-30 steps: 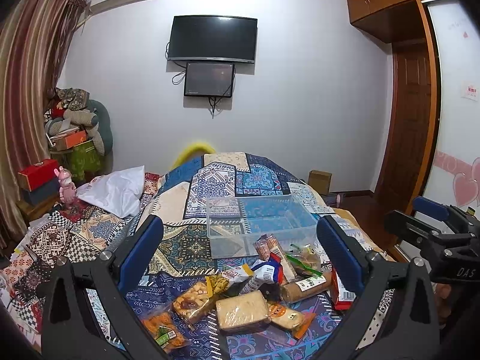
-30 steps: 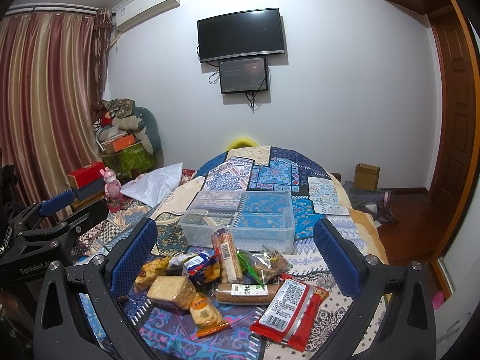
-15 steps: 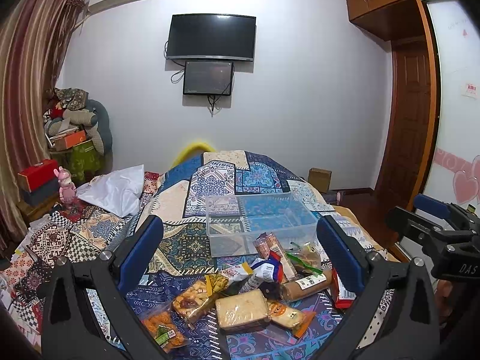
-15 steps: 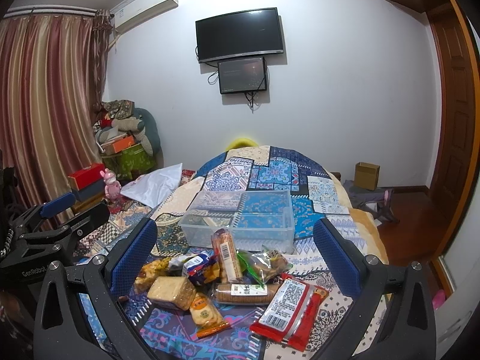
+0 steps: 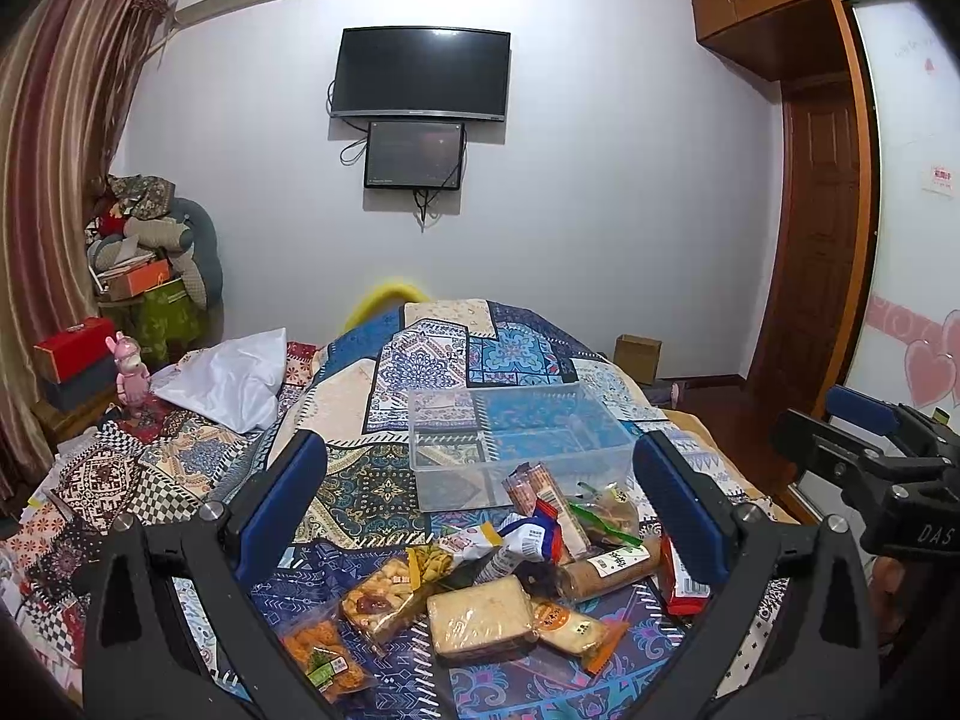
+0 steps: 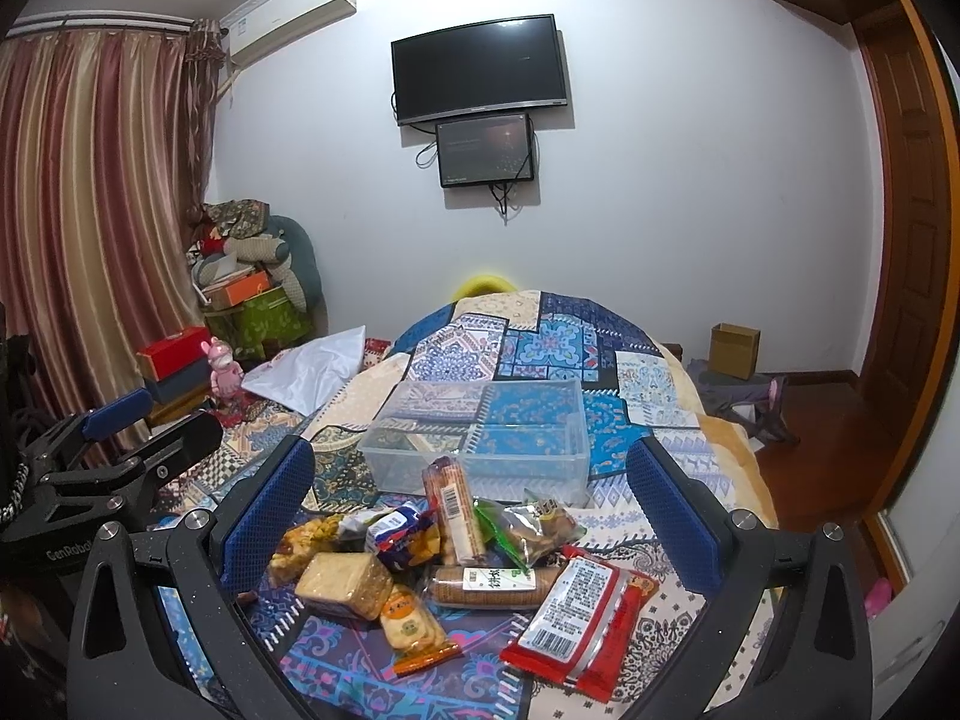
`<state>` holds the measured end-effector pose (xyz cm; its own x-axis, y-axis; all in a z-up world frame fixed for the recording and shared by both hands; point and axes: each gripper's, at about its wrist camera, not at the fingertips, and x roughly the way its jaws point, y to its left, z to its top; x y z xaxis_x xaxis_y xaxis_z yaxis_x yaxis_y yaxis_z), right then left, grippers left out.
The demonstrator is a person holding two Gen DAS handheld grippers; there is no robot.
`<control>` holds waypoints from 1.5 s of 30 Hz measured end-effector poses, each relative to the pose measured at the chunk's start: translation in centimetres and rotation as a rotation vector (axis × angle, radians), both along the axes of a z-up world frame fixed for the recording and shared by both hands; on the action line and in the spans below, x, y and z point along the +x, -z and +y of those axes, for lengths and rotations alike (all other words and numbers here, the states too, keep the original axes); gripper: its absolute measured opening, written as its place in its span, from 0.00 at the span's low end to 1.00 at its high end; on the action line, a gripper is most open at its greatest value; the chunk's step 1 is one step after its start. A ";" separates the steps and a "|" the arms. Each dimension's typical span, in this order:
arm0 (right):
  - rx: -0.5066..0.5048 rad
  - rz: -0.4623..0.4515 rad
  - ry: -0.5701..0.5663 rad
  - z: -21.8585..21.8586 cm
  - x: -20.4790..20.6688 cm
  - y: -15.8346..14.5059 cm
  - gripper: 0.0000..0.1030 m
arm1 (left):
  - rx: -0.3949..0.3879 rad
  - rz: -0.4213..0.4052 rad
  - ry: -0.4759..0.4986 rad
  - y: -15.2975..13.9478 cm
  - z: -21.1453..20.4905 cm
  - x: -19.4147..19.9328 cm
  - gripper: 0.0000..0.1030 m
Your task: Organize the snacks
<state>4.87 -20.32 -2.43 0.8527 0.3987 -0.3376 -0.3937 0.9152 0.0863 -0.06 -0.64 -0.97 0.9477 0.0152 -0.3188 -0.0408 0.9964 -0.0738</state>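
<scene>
A pile of packaged snacks (image 5: 510, 564) lies on the patterned bedspread (image 5: 372, 492), in front of an empty clear plastic bin (image 5: 516, 444). The bin (image 6: 480, 432) and the pile (image 6: 456, 558) also show in the right wrist view, with a red packet (image 6: 579, 618) at the right and a square cracker pack (image 6: 342, 585) at the left. My left gripper (image 5: 480, 516) is open and empty above the pile. My right gripper (image 6: 468, 522) is open and empty above the pile too. Each gripper shows at the side of the other's view.
A white bag (image 5: 231, 378) and a pink toy (image 5: 129, 369) lie left of the bed. Boxes and bundles (image 5: 144, 276) are stacked in the left corner by the curtain. A cardboard box (image 6: 735, 351) sits on the floor at right, near a wooden door (image 5: 822, 252).
Both grippers have shifted only slightly; the views are nearly the same. Nothing was taken hold of or moved.
</scene>
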 end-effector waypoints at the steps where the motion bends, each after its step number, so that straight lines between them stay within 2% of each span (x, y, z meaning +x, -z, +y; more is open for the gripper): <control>1: 0.000 0.000 0.000 0.0 0.0 0.0 1.00 | 0.000 0.000 0.001 0.0 0.0 0.0 1.00; 11: -0.010 0.041 -0.005 0.0 0.8 0.6 1.00 | -0.005 0.017 0.023 0.6 0.0 0.0 1.00; 14: -0.019 0.072 0.002 -0.4 1.4 1.2 1.00 | -0.007 0.040 0.026 1.2 0.1 0.6 0.95; 18: -0.048 0.129 0.016 -1.4 2.3 2.6 1.00 | -0.021 0.114 0.030 2.8 0.5 1.7 0.85; 29: -0.088 0.337 0.054 -4.7 4.7 8.0 0.99 | -0.075 0.369 0.038 9.6 1.8 4.9 0.82; 35: -0.057 0.447 0.066 -5.8 5.9 10.8 0.98 | -0.099 0.446 0.063 12.2 0.7 6.2 0.82; 41: -0.039 0.510 0.049 -5.8 7.1 12.4 0.95 | -0.115 0.522 0.061 14.6 0.1 8.1 0.82; 45: -0.036 0.556 0.033 -5.4 7.7 13.5 0.91 | -0.155 0.550 0.072 15.6 0.5 8.7 0.82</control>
